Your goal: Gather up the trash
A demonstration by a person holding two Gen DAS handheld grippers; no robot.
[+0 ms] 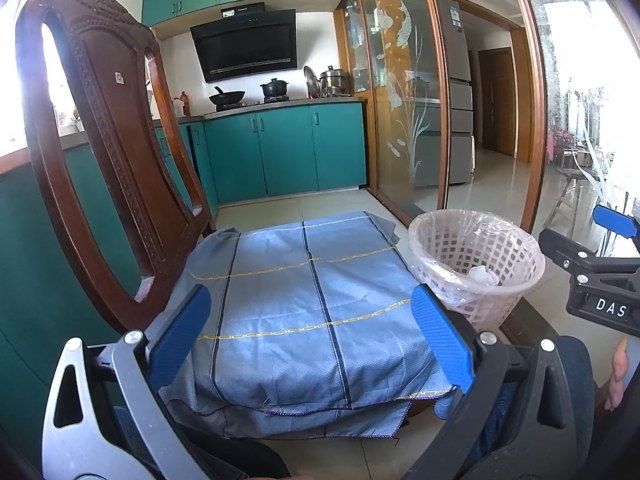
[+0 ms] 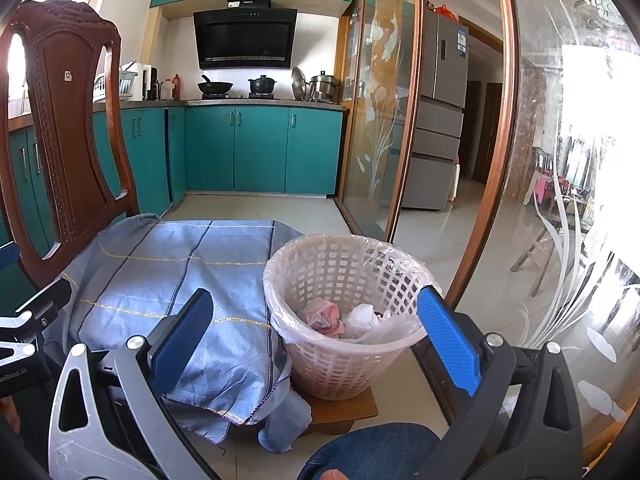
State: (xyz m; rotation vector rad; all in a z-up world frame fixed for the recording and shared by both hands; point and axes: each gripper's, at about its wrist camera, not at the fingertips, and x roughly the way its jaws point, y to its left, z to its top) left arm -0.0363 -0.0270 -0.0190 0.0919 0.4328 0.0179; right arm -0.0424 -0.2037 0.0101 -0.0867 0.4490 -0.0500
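A white lattice trash basket (image 2: 344, 320) lined with a clear plastic bag stands on a low wooden stool to the right of the chair; it also shows in the left wrist view (image 1: 480, 268). Crumpled pink and white trash (image 2: 340, 318) lies inside it. My left gripper (image 1: 312, 340) is open and empty over the blue checked cloth (image 1: 300, 300) on the chair seat. My right gripper (image 2: 316, 340) is open and empty, held near the basket's front rim. The right gripper's body also shows at the right edge of the left wrist view (image 1: 600, 276).
A carved wooden chair back (image 1: 100, 140) rises at the left. A glass sliding door with a wooden frame (image 2: 500, 140) stands close on the right. Teal kitchen cabinets (image 2: 260, 148) with pots on the stove are at the back. The person's jeans-clad knee (image 2: 372, 452) is below.
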